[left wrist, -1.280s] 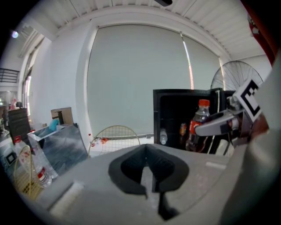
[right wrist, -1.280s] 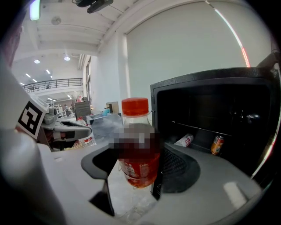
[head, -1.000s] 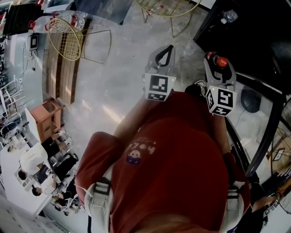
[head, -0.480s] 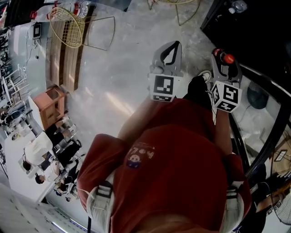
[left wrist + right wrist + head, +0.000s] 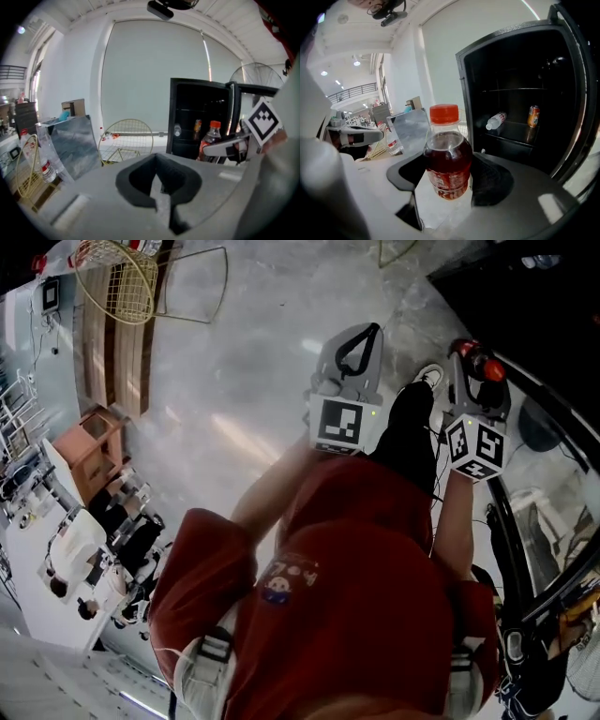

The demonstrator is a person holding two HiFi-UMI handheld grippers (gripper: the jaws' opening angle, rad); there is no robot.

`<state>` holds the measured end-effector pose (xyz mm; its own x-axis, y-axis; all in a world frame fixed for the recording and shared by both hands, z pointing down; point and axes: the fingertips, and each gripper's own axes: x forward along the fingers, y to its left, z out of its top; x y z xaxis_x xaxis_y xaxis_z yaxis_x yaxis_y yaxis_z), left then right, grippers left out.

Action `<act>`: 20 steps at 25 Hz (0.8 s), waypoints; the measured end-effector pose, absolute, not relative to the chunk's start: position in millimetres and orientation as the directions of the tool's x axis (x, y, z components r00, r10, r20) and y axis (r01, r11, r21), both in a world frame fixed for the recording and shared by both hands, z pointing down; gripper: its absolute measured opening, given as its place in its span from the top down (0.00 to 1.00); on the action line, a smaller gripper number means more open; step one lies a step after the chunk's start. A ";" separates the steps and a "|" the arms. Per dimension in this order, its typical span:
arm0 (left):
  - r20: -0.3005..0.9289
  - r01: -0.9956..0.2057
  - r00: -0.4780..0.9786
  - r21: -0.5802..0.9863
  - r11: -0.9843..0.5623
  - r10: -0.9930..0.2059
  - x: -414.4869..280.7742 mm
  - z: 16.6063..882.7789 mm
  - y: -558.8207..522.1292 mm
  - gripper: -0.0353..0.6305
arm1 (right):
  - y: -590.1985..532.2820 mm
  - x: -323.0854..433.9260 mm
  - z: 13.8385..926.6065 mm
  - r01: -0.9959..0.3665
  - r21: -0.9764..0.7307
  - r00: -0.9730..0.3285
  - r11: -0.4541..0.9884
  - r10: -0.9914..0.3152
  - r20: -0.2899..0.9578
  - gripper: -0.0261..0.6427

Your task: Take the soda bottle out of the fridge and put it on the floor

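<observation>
The soda bottle (image 5: 447, 159) has a red cap and dark red-brown drink, and it stands upright between the jaws of my right gripper (image 5: 449, 183), which is shut on its body. From the head view, that gripper (image 5: 479, 371) hangs over the floor beside the dark fridge (image 5: 525, 296), the bottle's red cap (image 5: 493, 370) showing at its tip. The left gripper view also catches the bottle (image 5: 210, 138) off to the right. My left gripper (image 5: 357, 345) is level with it to the left, jaws shut (image 5: 161, 187) with nothing between them. The fridge (image 5: 520, 93) stands open.
Inside the fridge a clear bottle (image 5: 495, 121) lies on a shelf beside an orange can (image 5: 533, 116). The fridge door's edge (image 5: 581, 103) is at the right. A gold wire chair (image 5: 120, 282) and a wooden stool (image 5: 89, 442) stand left. The person's shoe (image 5: 429, 378) is between the grippers.
Both grippers have drifted slightly right and down in the head view, the bottle still held. The floor scene slid upward, and the person's dark leg and shoe came forward between the grippers.
</observation>
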<state>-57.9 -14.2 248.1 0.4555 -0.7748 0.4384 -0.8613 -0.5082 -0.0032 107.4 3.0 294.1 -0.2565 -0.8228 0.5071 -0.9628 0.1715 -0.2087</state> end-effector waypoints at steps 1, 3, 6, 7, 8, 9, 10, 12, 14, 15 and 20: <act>0.438 -0.868 0.449 0.005 -0.497 -0.779 -63.9 262.7 -16.0 0.95 | 1.4 99.3 307.3 -0.961 -0.208 -0.265 0.182 -0.818 0.511 0.51; 0.459 -0.882 0.426 0.021 -0.470 -0.779 -77.0 291.8 -16.8 0.95 | 0.1 84.3 330.8 -0.955 -0.202 -0.291 0.215 -0.798 0.528 0.51; 0.489 -0.893 0.412 0.049 -0.447 -0.769 -86.8 336.2 -15.0 0.95 | 6.6 73.2 368.1 -0.942 -0.192 -0.334 0.274 -0.756 0.563 0.51; 0.487 -0.893 0.416 0.059 -0.446 -0.768 -85.5 354.3 -15.8 0.95 | 9.8 73.9 385.5 -0.937 -0.189 -0.348 0.293 -0.744 0.571 0.51; 0.485 -0.891 0.421 0.060 -0.451 -0.767 -82.5 374.4 -16.9 0.95 | 12.9 76.6 405.1 -0.933 -0.186 -0.358 0.309 -0.734 0.577 0.51; 0.486 -0.886 0.427 0.054 -0.461 -0.763 -79.1 395.6 -18.2 0.95 | 15.6 80.0 425.1 -0.929 -0.183 -0.366 0.322 -0.725 0.583 0.51; 0.493 -0.880 0.431 0.045 -0.473 -0.756 -77.4 417.0 -19.9 0.95 | 17.5 81.8 445.0 -0.926 -0.181 -0.371 0.331 -0.717 0.590 0.51; 0.514 -0.873 0.432 0.033 -0.486 -0.741 -83.5 462.2 -26.3 0.95 | 15.9 75.9 486.7 -0.920 -0.190 -0.384 0.342 -0.701 0.600 0.51; 0.527 -0.871 0.432 0.032 -0.491 -0.732 -94.3 510.4 -32.1 0.95 | 11.5 63.5 531.7 -0.914 -0.206 -0.399 0.349 -0.688 0.606 0.51; 0.530 -0.870 0.433 0.033 -0.493 -0.729 -98.2 533.5 -32.2 0.95 | 11.4 57.9 553.4 -0.912 -0.211 -0.404 0.352 -0.681 0.610 0.51; 0.568 -0.847 0.455 0.040 -0.529 -0.686 -101.1 637.8 -20.3 0.95 | 13.6 40.9 648.8 -0.902 -0.229 -0.425 0.365 -0.660 0.620 0.51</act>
